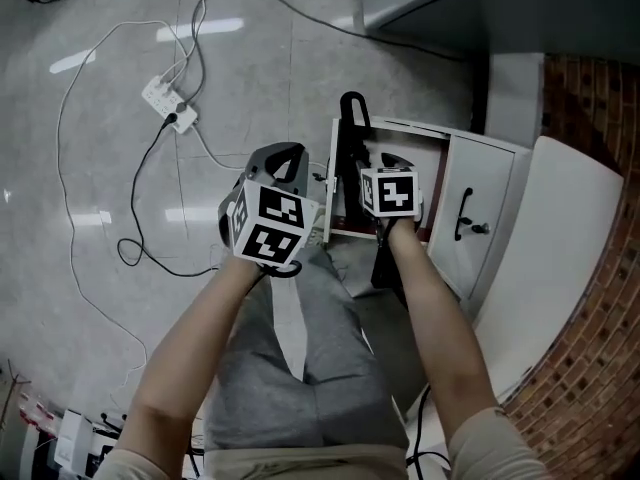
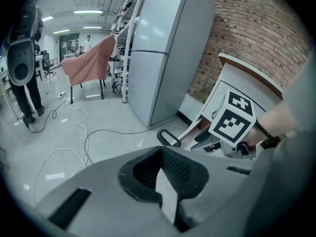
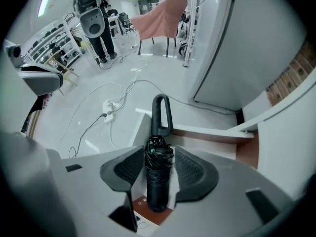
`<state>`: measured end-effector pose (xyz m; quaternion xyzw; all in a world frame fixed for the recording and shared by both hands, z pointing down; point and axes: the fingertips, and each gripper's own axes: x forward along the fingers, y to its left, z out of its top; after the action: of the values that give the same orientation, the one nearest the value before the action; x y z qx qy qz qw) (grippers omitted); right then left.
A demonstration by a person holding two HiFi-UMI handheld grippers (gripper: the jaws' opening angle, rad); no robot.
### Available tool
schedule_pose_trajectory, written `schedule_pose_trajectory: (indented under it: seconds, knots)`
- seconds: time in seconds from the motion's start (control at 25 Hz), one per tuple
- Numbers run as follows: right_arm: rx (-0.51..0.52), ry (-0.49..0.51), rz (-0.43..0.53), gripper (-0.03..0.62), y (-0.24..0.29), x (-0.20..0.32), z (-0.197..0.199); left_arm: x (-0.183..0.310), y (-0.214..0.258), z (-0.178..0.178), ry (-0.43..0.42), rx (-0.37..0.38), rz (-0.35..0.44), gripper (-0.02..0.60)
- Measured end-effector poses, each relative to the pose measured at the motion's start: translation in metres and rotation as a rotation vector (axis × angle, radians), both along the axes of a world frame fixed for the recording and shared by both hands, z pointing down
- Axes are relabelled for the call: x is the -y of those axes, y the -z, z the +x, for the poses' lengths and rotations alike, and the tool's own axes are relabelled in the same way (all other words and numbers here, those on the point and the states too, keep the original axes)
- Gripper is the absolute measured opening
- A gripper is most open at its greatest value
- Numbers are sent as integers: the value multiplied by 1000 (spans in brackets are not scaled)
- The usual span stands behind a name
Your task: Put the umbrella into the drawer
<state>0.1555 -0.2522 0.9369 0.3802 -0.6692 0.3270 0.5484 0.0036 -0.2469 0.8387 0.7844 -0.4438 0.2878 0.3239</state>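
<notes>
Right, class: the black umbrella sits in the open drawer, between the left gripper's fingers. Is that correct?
Wrong gripper. The black umbrella sits in the open drawer, between the fingers of the right gripper, not the left, as the right gripper view shows.

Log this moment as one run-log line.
umbrella: in open drawer, handle past rim | right gripper: open over umbrella, no grip | left gripper: shut, empty
</notes>
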Motion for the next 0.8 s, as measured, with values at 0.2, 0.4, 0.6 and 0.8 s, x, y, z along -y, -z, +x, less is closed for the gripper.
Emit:
schedule_pose_trajectory:
  seconds: [0.2, 0.4, 0.6, 0.8]
  knots:
    - [13, -29, 109, 174, 69, 19, -8, 6, 57, -7, 22, -14, 51, 8]
    - [34, -77, 267, 66, 153, 43, -16, 16, 123, -24, 70, -50, 108, 8]
    - [102, -116, 417, 25, 251, 62, -24, 24, 191, -34, 74, -52, 146, 8]
    - [239, -122, 633, 14, 382, 72, -55, 34, 262, -46, 47, -47, 228, 8]
